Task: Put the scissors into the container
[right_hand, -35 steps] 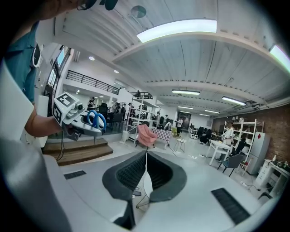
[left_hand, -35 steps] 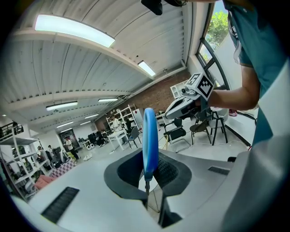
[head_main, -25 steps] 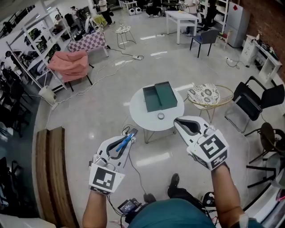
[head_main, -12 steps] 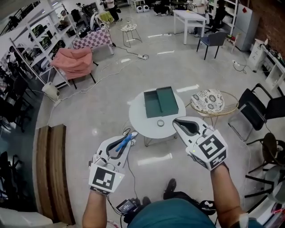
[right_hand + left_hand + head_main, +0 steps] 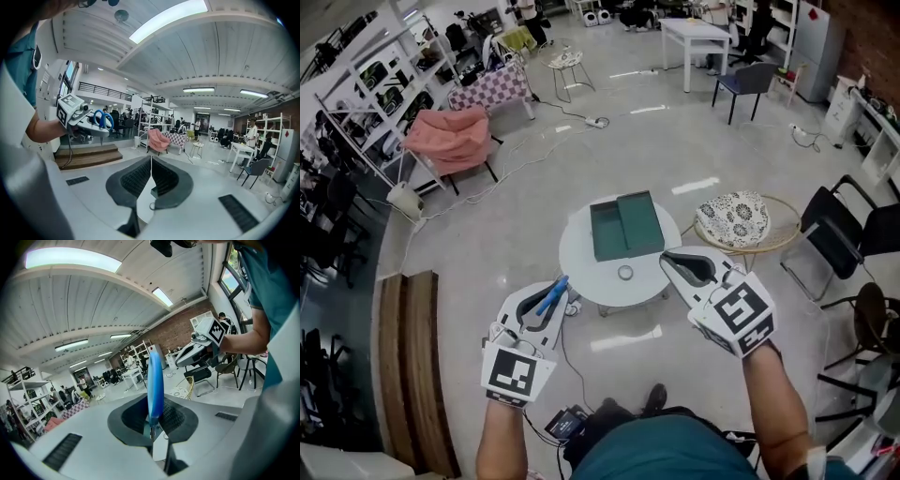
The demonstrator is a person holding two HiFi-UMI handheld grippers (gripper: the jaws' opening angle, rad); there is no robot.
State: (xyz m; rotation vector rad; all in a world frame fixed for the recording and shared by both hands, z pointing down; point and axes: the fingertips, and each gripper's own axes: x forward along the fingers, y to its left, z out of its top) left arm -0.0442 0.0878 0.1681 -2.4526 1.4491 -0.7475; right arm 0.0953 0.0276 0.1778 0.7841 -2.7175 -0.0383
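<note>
L gripper [image 5: 546, 305] is pinching the scissors [image 5: 553, 292], handles poking fwd past its jaws. Container [image 5: 637, 225] is sitting ahead & right. R gripper [image 5: 675, 260] is hanging closed, empty.

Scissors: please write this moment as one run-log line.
left gripper: shut on scissors | right gripper: shut, empty | container: on table, without scissors

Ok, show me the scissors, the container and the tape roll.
scissors [image 5: 551, 297], head view, blue handle.
container [image 5: 640, 225], head view, bare floor of its right half.
tape roll [image 5: 620, 272], head view, its left rim.
</note>
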